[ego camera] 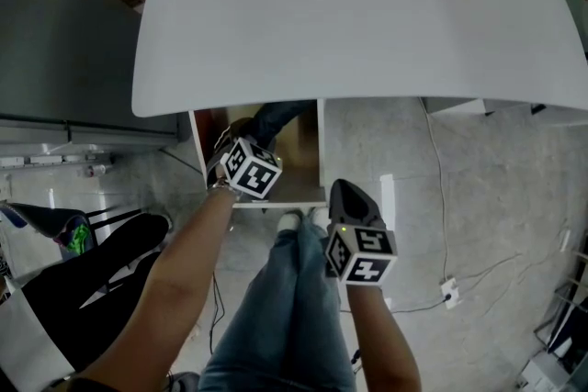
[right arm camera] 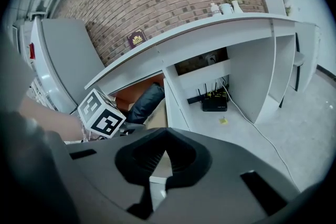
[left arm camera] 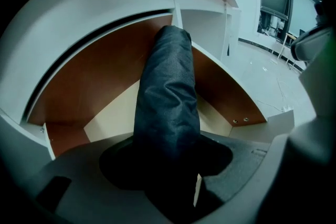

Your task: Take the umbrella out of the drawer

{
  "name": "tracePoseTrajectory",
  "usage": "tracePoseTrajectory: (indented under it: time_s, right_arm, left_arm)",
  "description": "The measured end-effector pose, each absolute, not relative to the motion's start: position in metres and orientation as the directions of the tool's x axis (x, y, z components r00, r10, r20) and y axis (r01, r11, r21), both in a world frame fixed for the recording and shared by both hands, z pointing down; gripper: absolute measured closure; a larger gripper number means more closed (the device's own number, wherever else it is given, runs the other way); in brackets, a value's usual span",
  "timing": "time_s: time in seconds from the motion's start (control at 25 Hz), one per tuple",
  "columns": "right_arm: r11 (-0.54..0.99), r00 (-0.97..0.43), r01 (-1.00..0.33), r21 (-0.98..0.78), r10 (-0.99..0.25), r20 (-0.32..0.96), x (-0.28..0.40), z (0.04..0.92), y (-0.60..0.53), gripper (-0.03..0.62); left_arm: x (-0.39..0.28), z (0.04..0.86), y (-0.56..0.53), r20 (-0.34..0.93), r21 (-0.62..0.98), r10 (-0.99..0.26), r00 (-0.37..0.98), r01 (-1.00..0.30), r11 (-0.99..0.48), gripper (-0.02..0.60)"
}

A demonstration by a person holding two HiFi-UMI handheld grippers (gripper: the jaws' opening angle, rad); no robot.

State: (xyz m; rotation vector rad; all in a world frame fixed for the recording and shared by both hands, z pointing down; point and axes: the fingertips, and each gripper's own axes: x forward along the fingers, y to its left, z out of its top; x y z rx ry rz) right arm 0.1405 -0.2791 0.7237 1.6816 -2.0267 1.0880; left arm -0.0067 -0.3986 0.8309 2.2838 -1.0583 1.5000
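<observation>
Plainly, the left gripper view is showing what the head view is mostly hiding: the left gripper (left arm camera: 169, 168) is clamping its jaws on the dark folded umbrella (left arm camera: 168, 97), which is stretching over the open drawer's (left arm camera: 100, 68) brown inside. From above, the white desk (ego camera: 367, 14) is covering the umbrella's far end. The right gripper (right arm camera: 165, 161) is hanging nearby, outside the drawer, with its jaws together and nothing between them.

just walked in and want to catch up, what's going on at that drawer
A person stands at the white table with a claw in each hand. The left claw is closed on a dark folded umbrella, whose far end reaches in over the open drawer under the tabletop, so it is not yet clear of it. The right claw holds nothing and hangs beside the drawer front.
</observation>
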Motion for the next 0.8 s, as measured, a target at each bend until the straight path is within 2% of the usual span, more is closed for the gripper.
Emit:
tracePoseTrajectory:
  time_s: [0.8]
  right_arm:
    - [0.144,-0.287,-0.951,-0.273,-0.743,0.605,0.149,0.623,-0.287,0.602]
  left_arm:
    - [-0.005,0.751,-0.362,0.877,-0.153,-0.415,0.244,-0.676,-0.721,0.344]
